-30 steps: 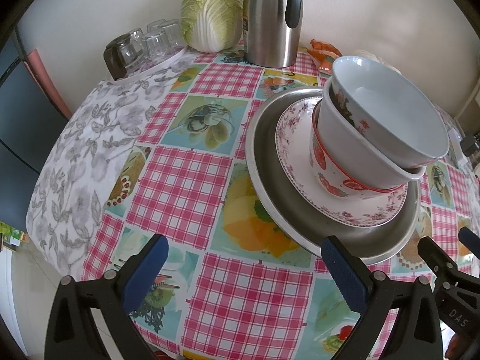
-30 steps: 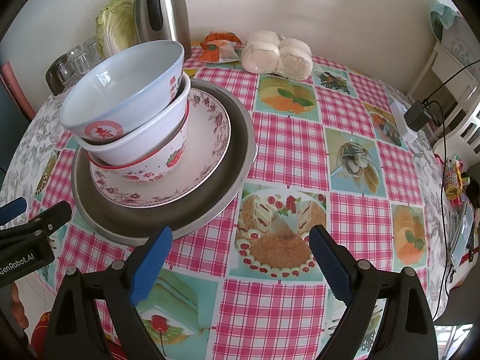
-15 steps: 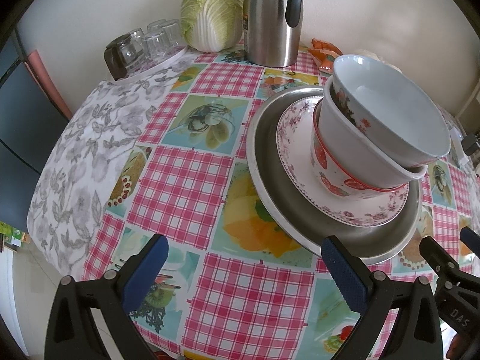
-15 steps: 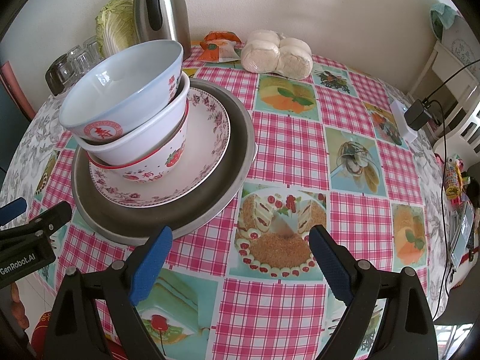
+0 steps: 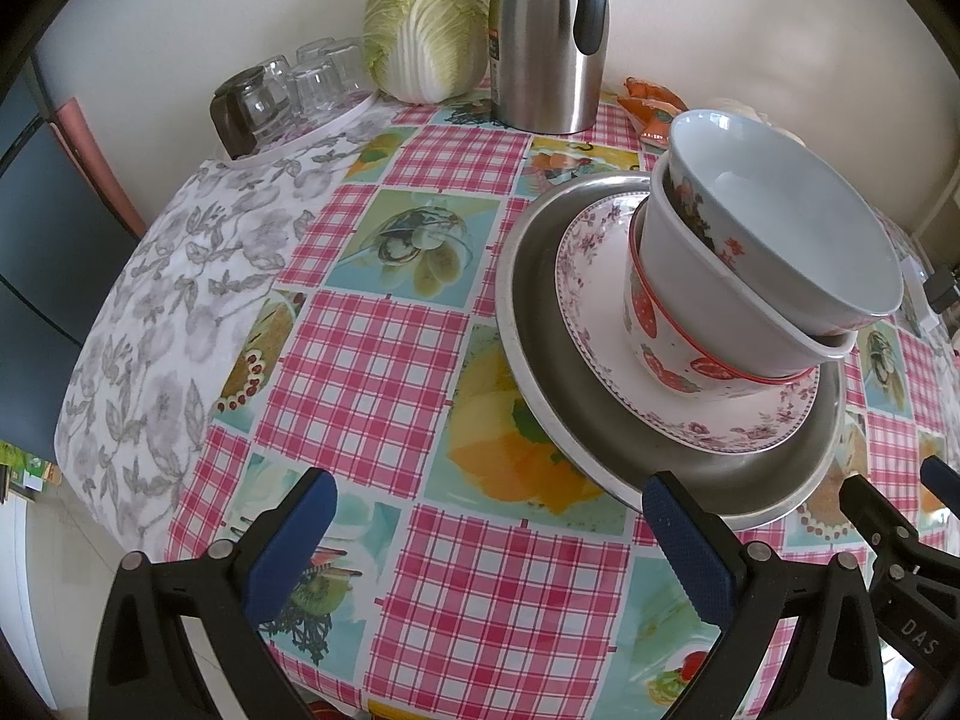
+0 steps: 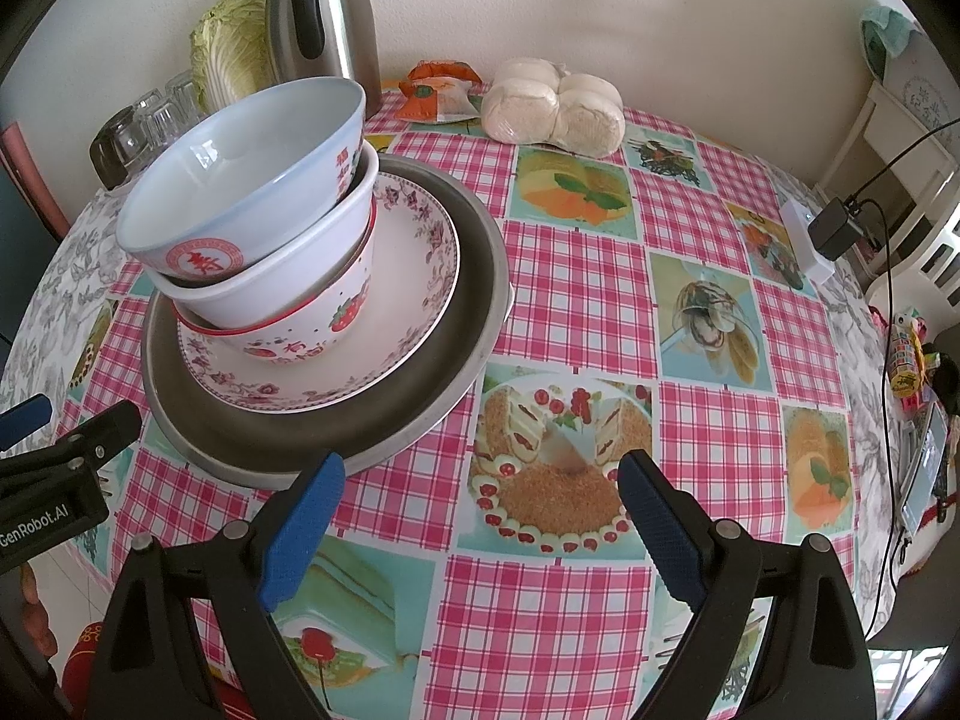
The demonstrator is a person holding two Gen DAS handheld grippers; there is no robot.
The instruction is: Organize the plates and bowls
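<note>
A stack stands on the checked tablecloth: a wide metal plate carries a floral plate, and on that sit three nested bowls. The strawberry bowl is lowest, a white bowl is in it, and a pale blue bowl leans on top. My left gripper is open at the near table edge, its right fingertip by the metal plate's rim. My right gripper is open just right of the stack, holding nothing.
At the back stand a steel thermos jug, a cabbage and upturned glasses. A bag of buns and an orange packet lie behind the stack. A charger and cable sit at the right edge.
</note>
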